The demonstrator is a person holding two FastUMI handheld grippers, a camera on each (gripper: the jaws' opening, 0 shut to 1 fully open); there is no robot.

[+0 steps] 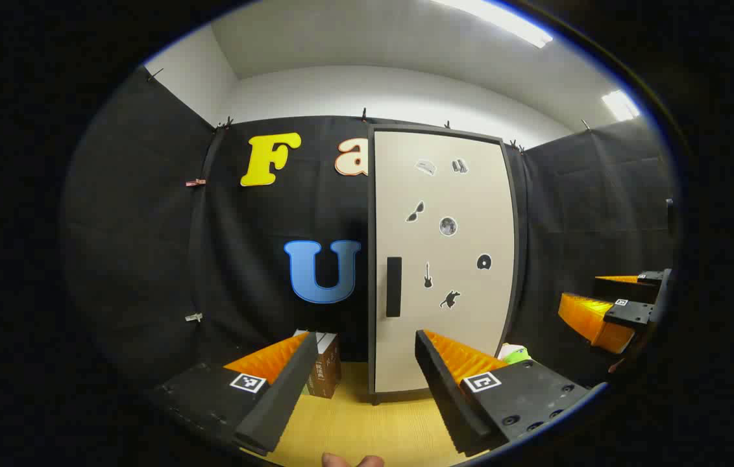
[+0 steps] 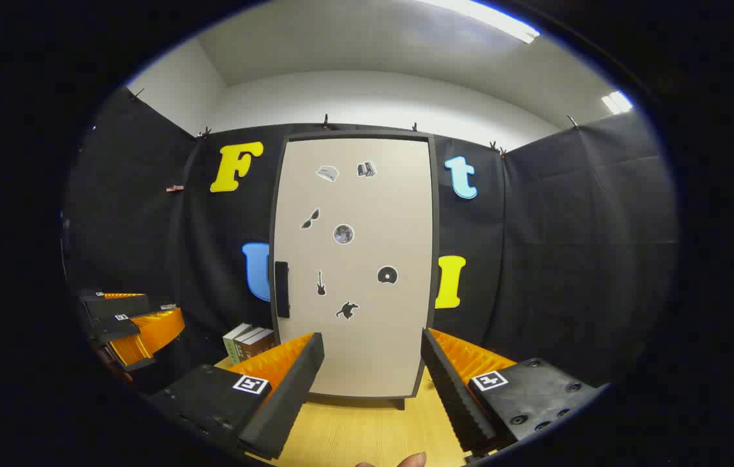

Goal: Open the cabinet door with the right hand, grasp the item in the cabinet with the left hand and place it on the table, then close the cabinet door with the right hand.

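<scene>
A tall beige cabinet (image 1: 444,259) with a dark frame stands shut on the wooden table (image 1: 367,421); the same cabinet (image 2: 357,266) fills the middle of the right gripper view. Its door carries small stickers and a dark vertical handle (image 1: 393,286) on the left edge, handle (image 2: 281,288). My left gripper (image 1: 360,389) is open, held back from the door and roughly in line with the handle. My right gripper (image 2: 373,389) is open too, facing the door's lower middle, and appears as the right gripper (image 1: 607,311) at the far right. The left gripper (image 2: 136,324) sits at the far left.
Several books (image 2: 248,342) stand left of the cabinet, seen as books (image 1: 323,370) behind my left finger. A green and white object (image 1: 514,353) peeks out at the cabinet's right foot. Black cloth walls enclose the table on three sides.
</scene>
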